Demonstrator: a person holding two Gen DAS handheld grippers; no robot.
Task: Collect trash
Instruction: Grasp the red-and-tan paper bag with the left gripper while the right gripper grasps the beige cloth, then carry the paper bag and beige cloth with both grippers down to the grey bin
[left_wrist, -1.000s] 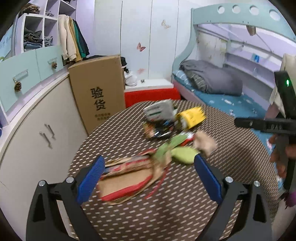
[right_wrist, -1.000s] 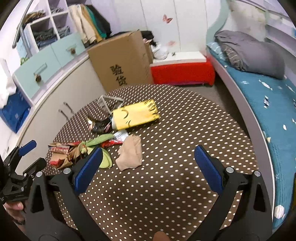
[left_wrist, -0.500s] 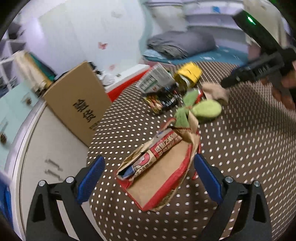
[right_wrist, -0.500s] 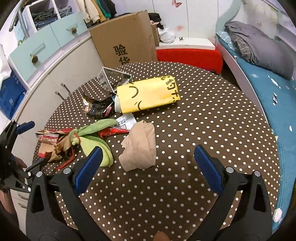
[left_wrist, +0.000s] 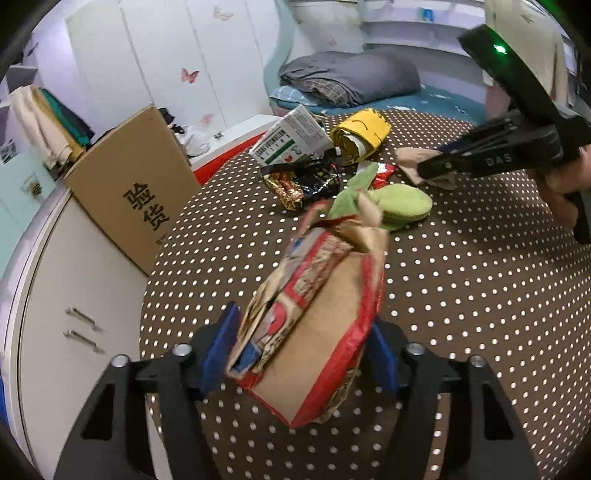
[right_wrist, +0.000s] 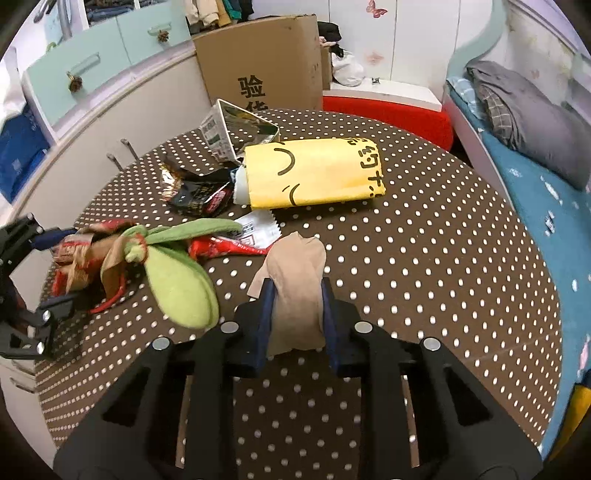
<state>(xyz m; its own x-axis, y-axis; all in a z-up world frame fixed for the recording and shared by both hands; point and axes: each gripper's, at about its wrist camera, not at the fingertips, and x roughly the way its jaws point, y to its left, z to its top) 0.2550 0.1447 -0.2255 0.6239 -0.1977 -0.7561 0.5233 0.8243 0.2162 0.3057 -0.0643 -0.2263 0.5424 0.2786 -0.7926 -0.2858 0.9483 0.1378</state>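
A crumpled brown-and-red paper bag (left_wrist: 317, 325) lies at the left rim of the dotted round table (right_wrist: 443, 277). My left gripper (left_wrist: 301, 354) is closing on it, with both blue pads against the bag's sides. A beige sock (right_wrist: 299, 280) lies near the table's middle, and my right gripper (right_wrist: 295, 317) is closing on its near end, pads touching the fabric on both sides. In the right wrist view the left gripper (right_wrist: 59, 267) straddles the bag (right_wrist: 77, 254). More trash lies beyond: a green cloth pouch (right_wrist: 177, 284), a yellow bag (right_wrist: 314, 173), black snack wrappers (right_wrist: 195, 192) and a carton (right_wrist: 229, 125).
A tall cardboard box (right_wrist: 266, 66) stands behind the table against white cabinets (left_wrist: 74, 314). A red-and-white bench (right_wrist: 388, 110) sits at the back. A bed with a grey blanket (right_wrist: 528, 114) runs along the right side.
Both grippers dropped toward the table and narrowed from wide open. The left one now grips the paper bag's sides and the right one the sock's near end.
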